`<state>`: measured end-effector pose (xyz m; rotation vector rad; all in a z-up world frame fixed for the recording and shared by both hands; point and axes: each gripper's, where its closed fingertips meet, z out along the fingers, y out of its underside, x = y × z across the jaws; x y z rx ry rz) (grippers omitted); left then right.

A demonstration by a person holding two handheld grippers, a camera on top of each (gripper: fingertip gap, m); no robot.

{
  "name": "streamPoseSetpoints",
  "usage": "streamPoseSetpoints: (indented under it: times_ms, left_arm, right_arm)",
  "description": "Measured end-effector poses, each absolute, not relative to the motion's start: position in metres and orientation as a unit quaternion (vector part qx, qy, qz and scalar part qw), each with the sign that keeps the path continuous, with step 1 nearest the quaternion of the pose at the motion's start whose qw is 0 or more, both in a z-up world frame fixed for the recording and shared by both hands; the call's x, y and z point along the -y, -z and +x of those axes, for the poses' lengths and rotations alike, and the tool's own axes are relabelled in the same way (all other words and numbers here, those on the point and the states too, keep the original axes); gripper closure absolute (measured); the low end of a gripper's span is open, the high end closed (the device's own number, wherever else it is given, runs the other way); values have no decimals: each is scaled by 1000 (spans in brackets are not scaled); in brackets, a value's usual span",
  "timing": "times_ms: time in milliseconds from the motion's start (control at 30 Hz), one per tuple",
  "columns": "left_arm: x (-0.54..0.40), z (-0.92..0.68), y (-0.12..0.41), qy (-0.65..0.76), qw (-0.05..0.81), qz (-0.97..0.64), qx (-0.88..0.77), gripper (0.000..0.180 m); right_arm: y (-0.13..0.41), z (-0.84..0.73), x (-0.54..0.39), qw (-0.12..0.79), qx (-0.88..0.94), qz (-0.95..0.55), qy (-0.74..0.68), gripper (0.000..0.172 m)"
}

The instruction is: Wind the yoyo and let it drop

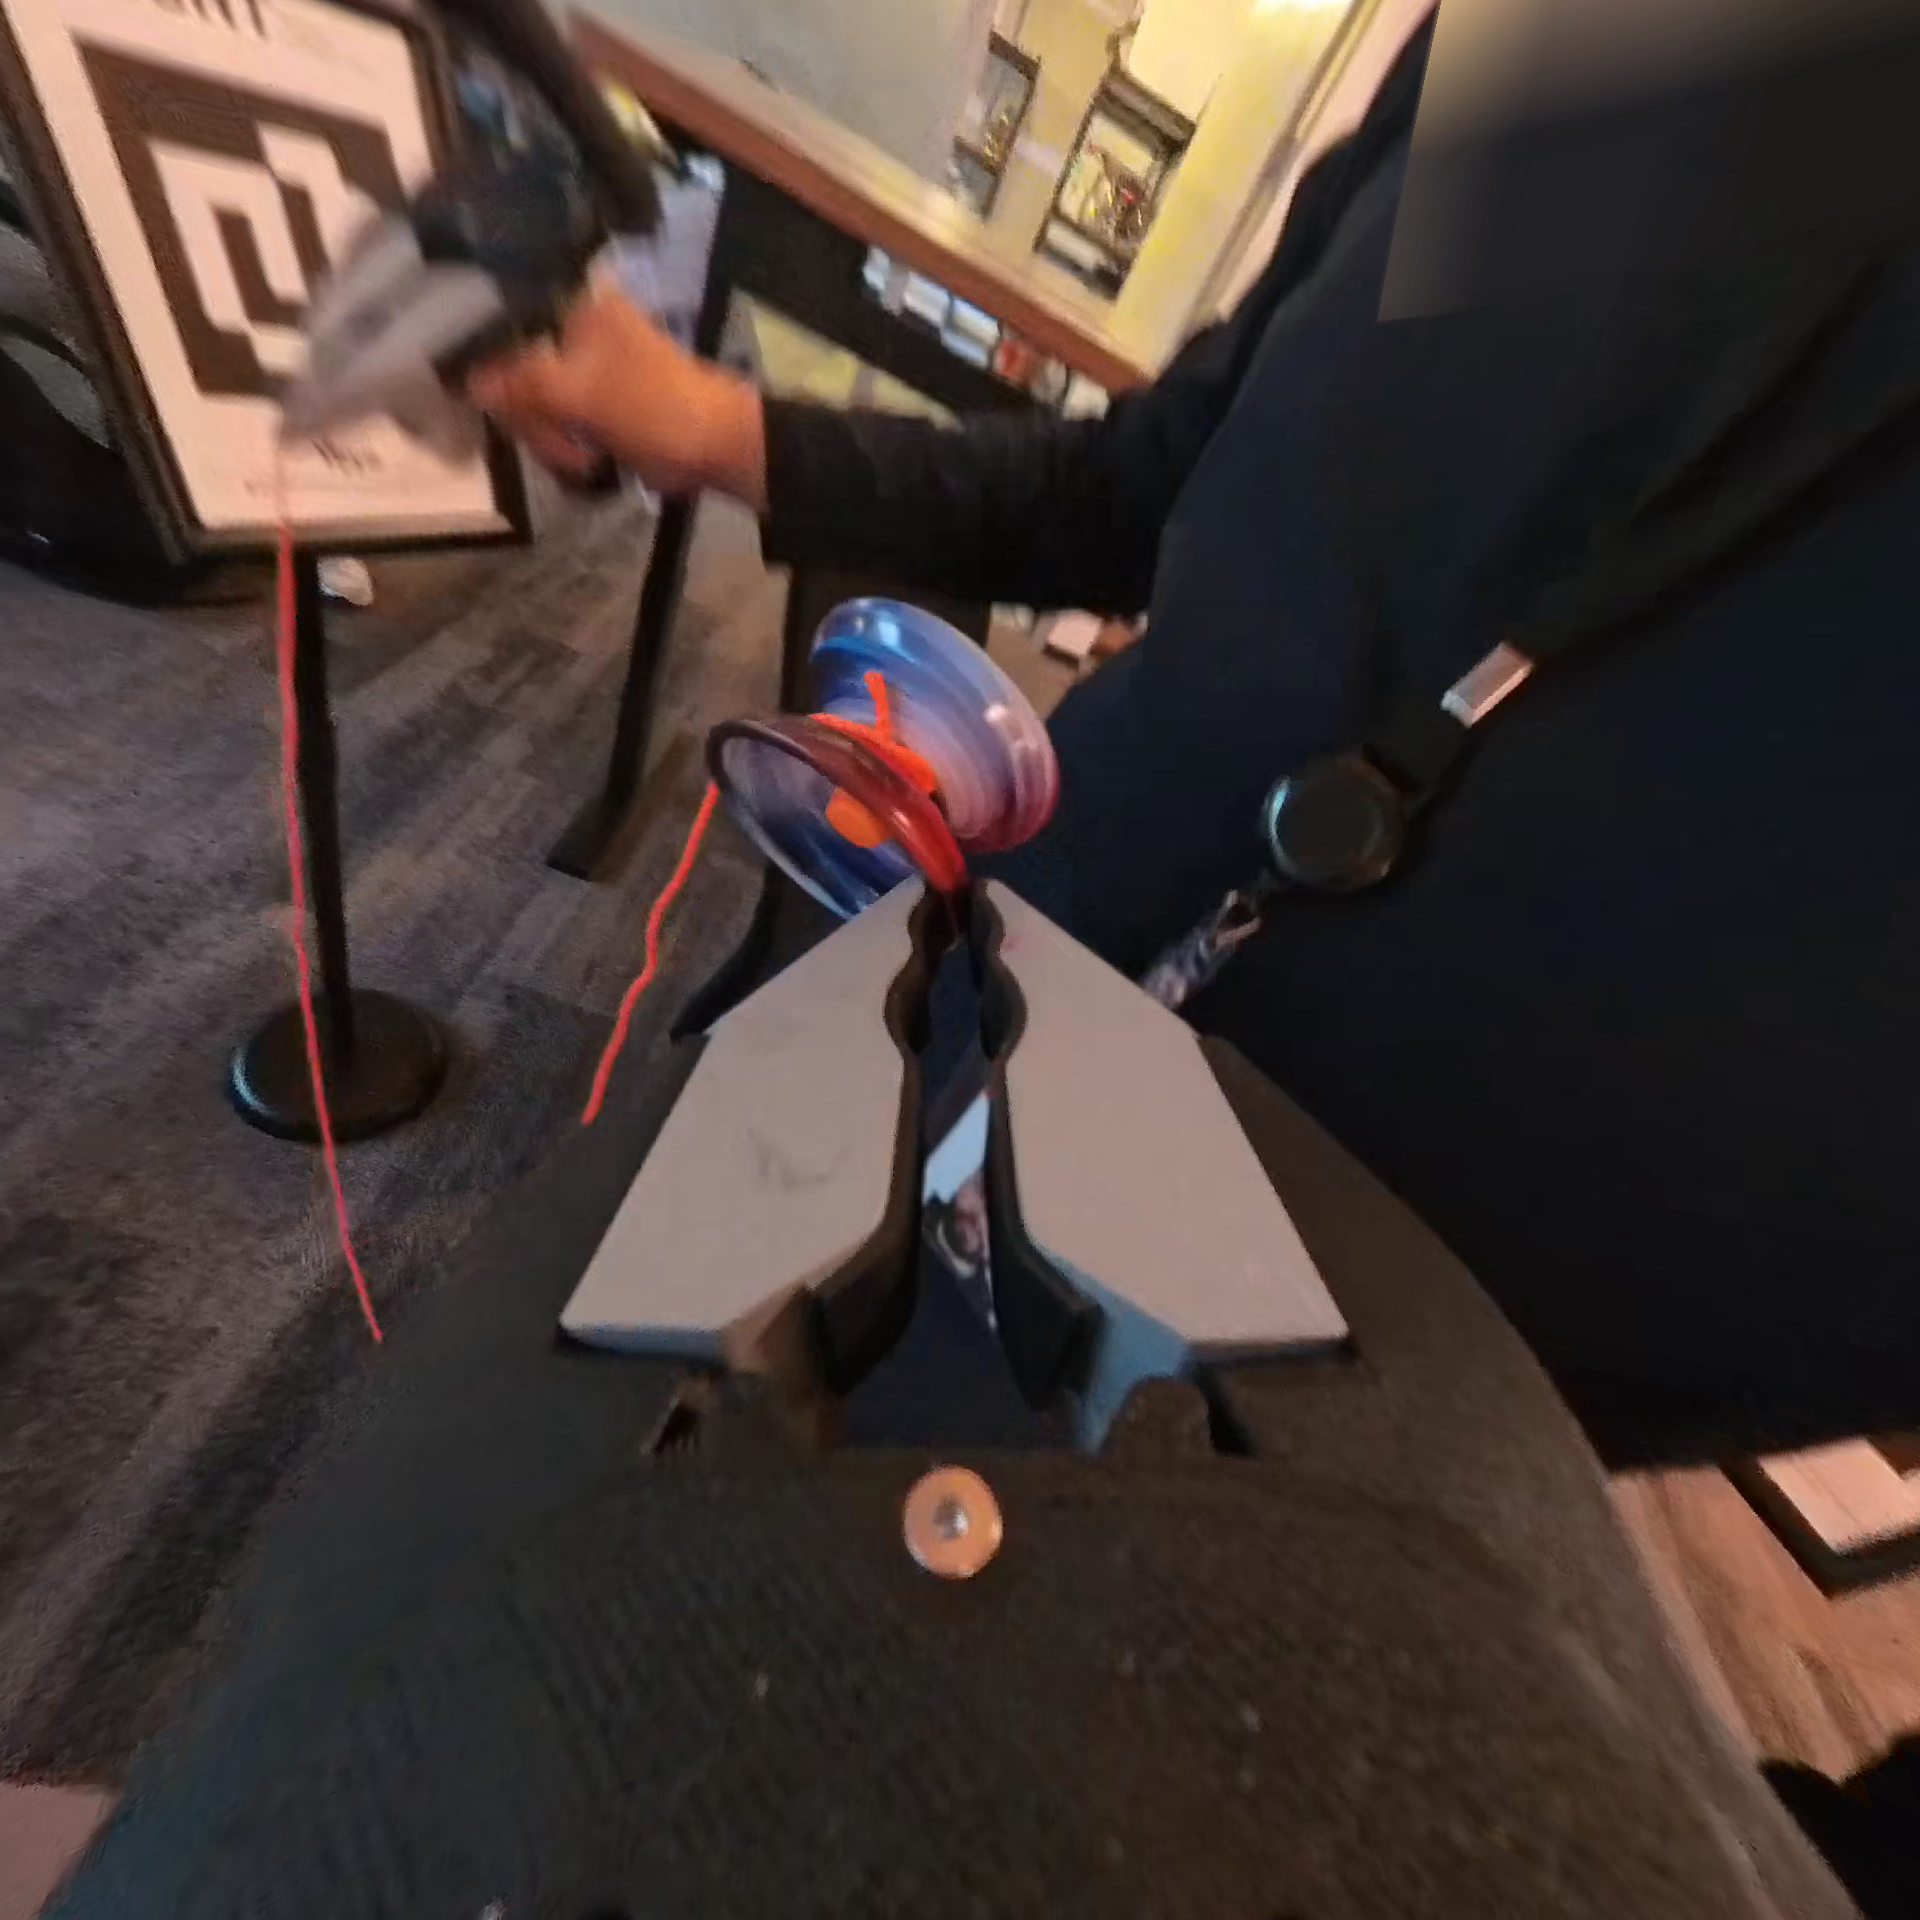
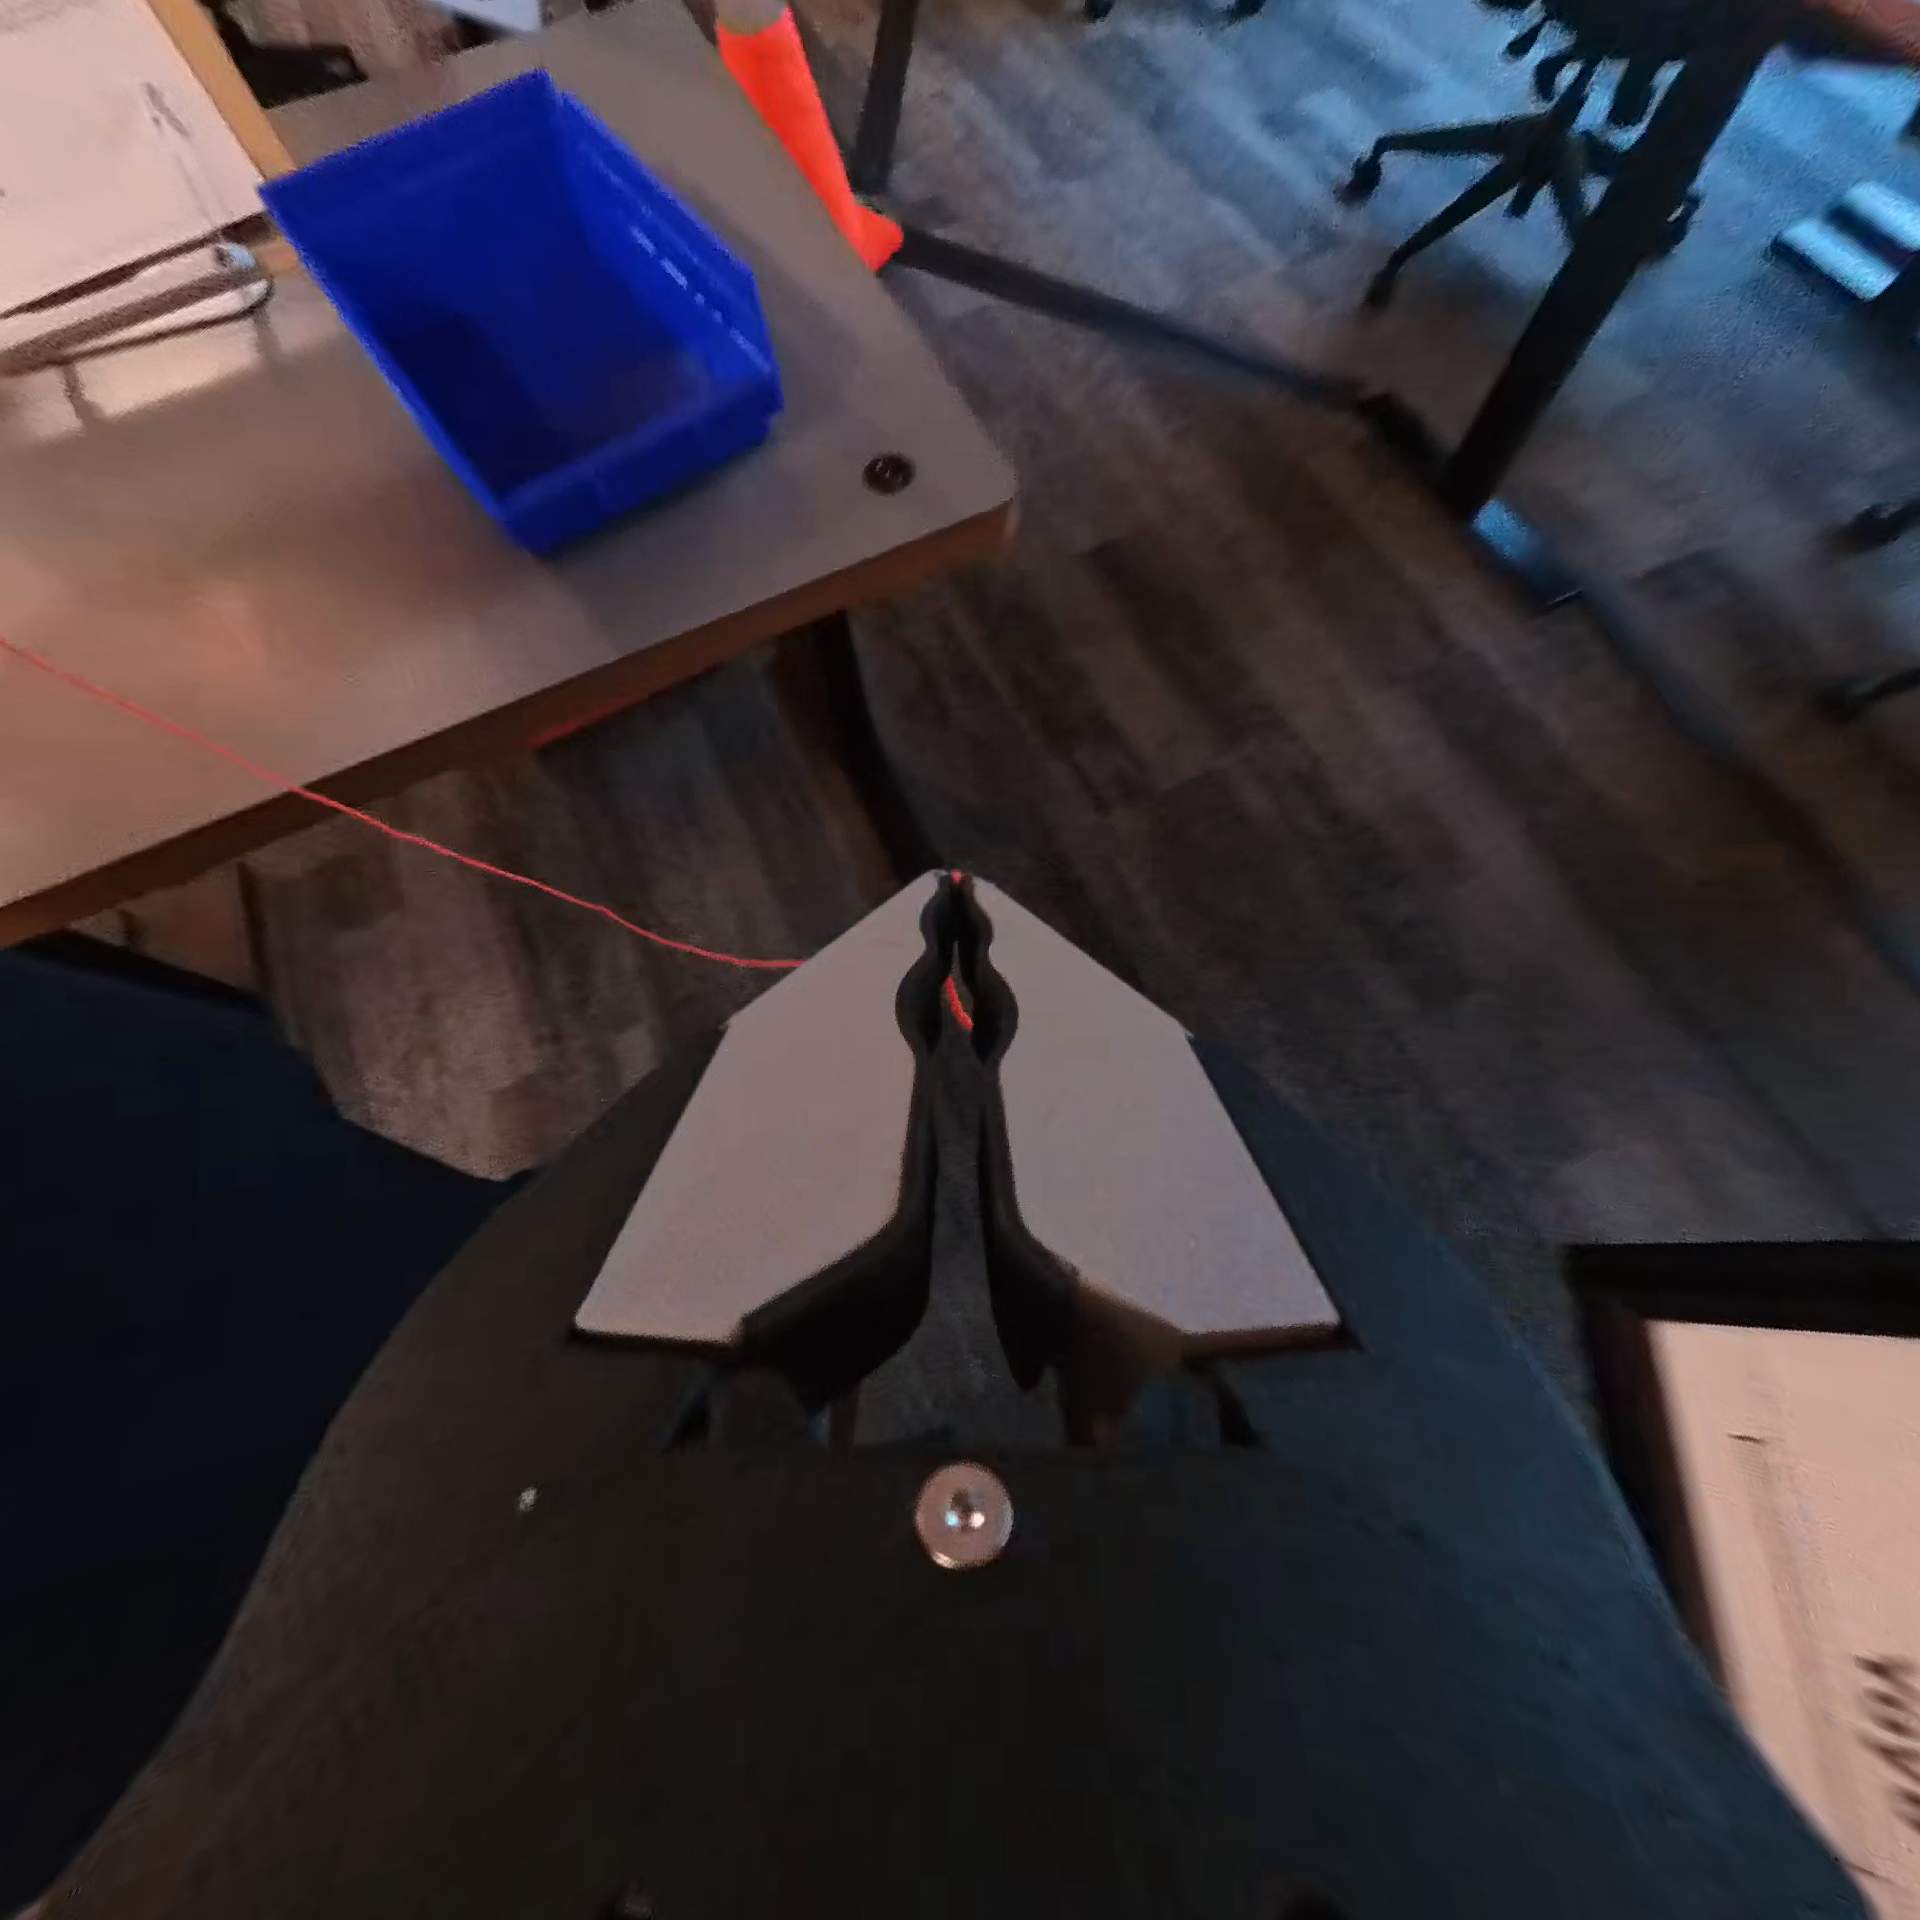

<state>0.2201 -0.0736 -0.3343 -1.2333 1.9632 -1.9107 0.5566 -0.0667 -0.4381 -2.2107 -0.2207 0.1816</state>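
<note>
The grey-brown bench (image 2: 623,582) ends in a rounded corner, and past it lies open grey carpet (image 2: 1299,831), broken only by black stand legs. The left gripper (image 1: 951,896) has its jaws closed on the rim of the translucent blue plastic yoyo (image 1: 883,769), held in the air above the carpet, with red string (image 1: 301,883) wound at its axle. The right gripper (image 2: 956,883) has its jaws pinched on that slack string, beyond the bench edge.
</note>
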Motion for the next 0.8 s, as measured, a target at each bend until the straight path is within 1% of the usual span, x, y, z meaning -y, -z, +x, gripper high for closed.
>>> streamPoseSetpoints:
  times_ms: [67, 167, 267, 367, 433, 500, 567, 600, 700, 800]
  left_arm:
    - [70, 234, 314, 654, 102, -410, -627, 178]
    - [58, 261, 291, 654, 156, -433, -600, 178]
    - [42, 287, 265, 646, 199, -456, -579, 178]
    - [38, 307, 240, 625, 248, -447, -590, 178]
    - [46, 318, 225, 585, 313, -410, -625, 178]
    - [58, 326, 206, 535, 402, -348, -657, 179]
    - [73, 332, 188, 505, 458, -290, -672, 179]
    - [80, 335, 179, 502, 467, -271, -676, 180]
    - [88, 348, 161, 515, 450, -273, -676, 178]
    - [77, 361, 148, 507, 476, -292, -657, 178]
  right_arm:
    - [462, 543, 70, 435, 73, -893, -93, 172]
    - [485, 520, 77, 429, 62, -893, -124, 172]
    - [500, 497, 84, 420, 59, -893, -151, 172]
    - [507, 476, 91, 416, 55, -891, -173, 172]
    - [506, 460, 95, 418, 47, -885, -201, 172]
    - [507, 443, 99, 414, 39, -879, -233, 172]
    - [510, 429, 105, 408, 40, -877, -249, 172]
    - [510, 422, 108, 406, 43, -876, -257, 172]
    - [509, 402, 114, 398, 51, -873, -276, 172]
    - [497, 380, 114, 407, 68, -863, -291, 172]
